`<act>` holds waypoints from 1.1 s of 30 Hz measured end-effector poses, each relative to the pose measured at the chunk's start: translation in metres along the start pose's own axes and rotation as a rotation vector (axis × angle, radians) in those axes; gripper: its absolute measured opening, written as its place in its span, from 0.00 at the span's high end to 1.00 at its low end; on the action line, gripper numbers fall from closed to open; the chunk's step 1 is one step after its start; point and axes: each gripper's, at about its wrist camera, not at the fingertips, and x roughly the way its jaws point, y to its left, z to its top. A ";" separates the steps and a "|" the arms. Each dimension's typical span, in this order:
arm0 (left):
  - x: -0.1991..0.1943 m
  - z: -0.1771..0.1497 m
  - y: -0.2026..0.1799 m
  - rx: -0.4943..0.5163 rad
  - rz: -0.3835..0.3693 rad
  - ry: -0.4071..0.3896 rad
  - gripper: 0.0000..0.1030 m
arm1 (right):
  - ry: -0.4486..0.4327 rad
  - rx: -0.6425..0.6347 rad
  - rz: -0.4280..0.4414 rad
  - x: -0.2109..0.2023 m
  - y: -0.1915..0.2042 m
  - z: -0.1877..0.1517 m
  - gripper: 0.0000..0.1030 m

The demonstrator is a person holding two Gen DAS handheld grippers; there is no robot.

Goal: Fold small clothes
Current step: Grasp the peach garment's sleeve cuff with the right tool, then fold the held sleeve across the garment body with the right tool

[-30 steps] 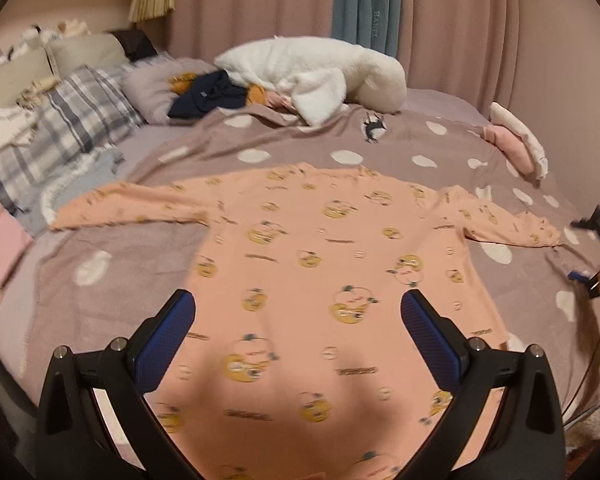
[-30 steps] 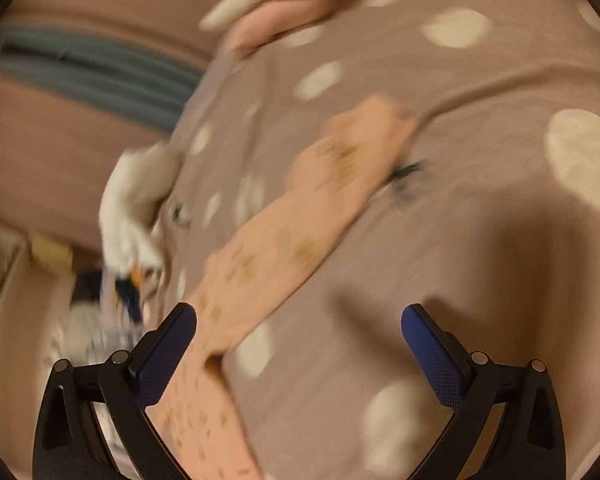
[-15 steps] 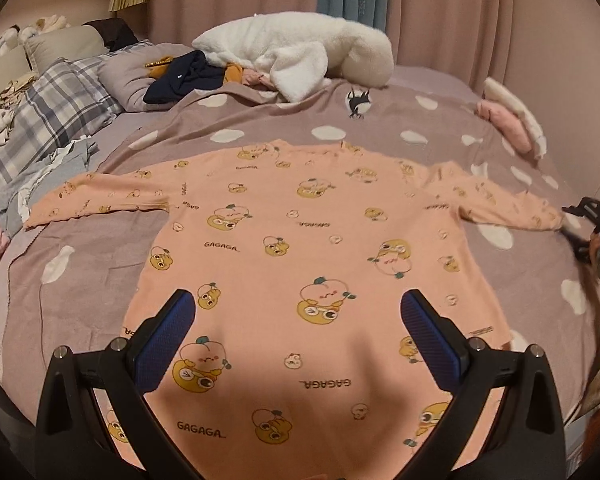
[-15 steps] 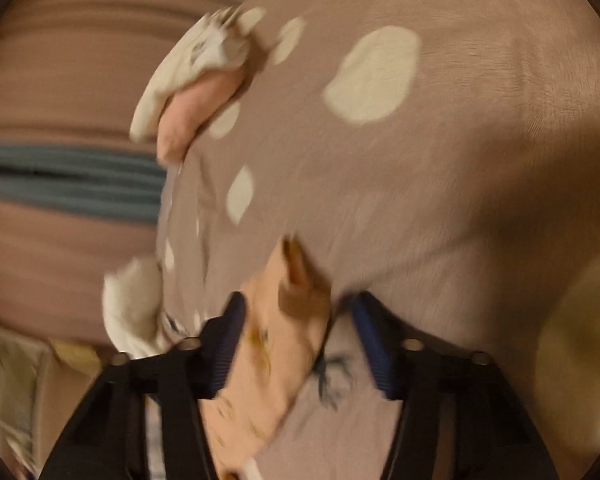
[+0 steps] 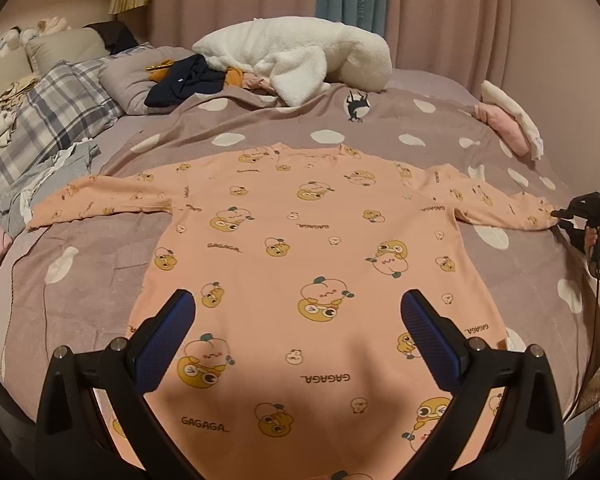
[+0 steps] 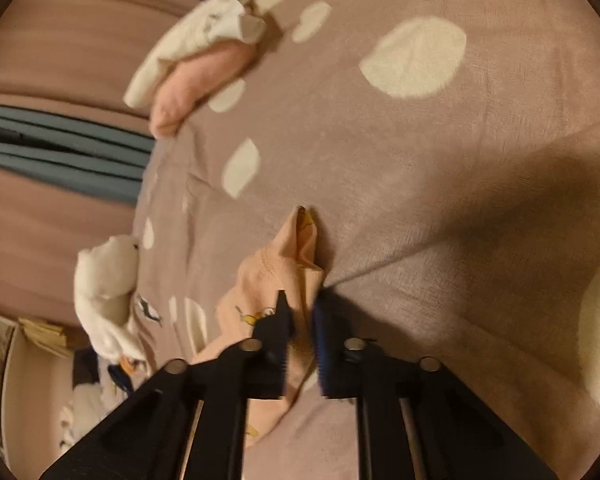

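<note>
A peach long-sleeved shirt (image 5: pixel 308 248) with cartoon prints lies flat on the mauve dotted blanket (image 5: pixel 100 280), sleeves spread left and right. My left gripper (image 5: pixel 298 312) is open and empty, hovering above the shirt's lower body. My right gripper (image 6: pixel 300 312) is shut on the cuff of the shirt's right sleeve (image 6: pixel 288 256), which bunches up between the fingers. In the left wrist view the right gripper (image 5: pixel 560 216) shows at the far right, at the sleeve's end (image 5: pixel 540 216).
A white fluffy blanket (image 5: pixel 296 56) and dark clothes (image 5: pixel 184 80) lie at the back of the bed. Plaid pillows (image 5: pixel 48 120) are at the left. Folded pink and white clothes (image 5: pixel 508 124) sit at the right edge, also in the right wrist view (image 6: pixel 196 68).
My right gripper went from wide open to shut on the sleeve cuff. The left gripper's view moved slightly and steadied over the shirt.
</note>
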 end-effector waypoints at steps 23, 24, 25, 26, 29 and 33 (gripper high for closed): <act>-0.053 -0.007 0.121 -0.140 0.020 -0.070 0.00 | 0.427 -0.607 0.245 0.116 0.323 -0.336 0.91; -0.055 -0.007 0.128 -0.146 0.022 -0.074 0.00 | 0.455 -0.635 0.233 0.129 0.331 -0.363 0.91; -0.059 -0.008 0.135 -0.150 0.029 -0.083 0.00 | 0.474 -0.650 0.226 0.136 0.334 -0.378 0.91; -0.063 -0.009 0.143 -0.154 0.042 -0.094 0.00 | 0.495 -0.670 0.211 0.145 0.338 -0.398 0.91; -0.068 -0.011 0.162 -0.189 0.078 -0.105 0.00 | 0.541 -0.716 0.166 0.165 0.345 -0.439 0.91; -0.068 -0.015 0.182 -0.230 0.070 -0.094 0.00 | 0.733 -0.618 0.188 0.186 0.339 -0.465 0.46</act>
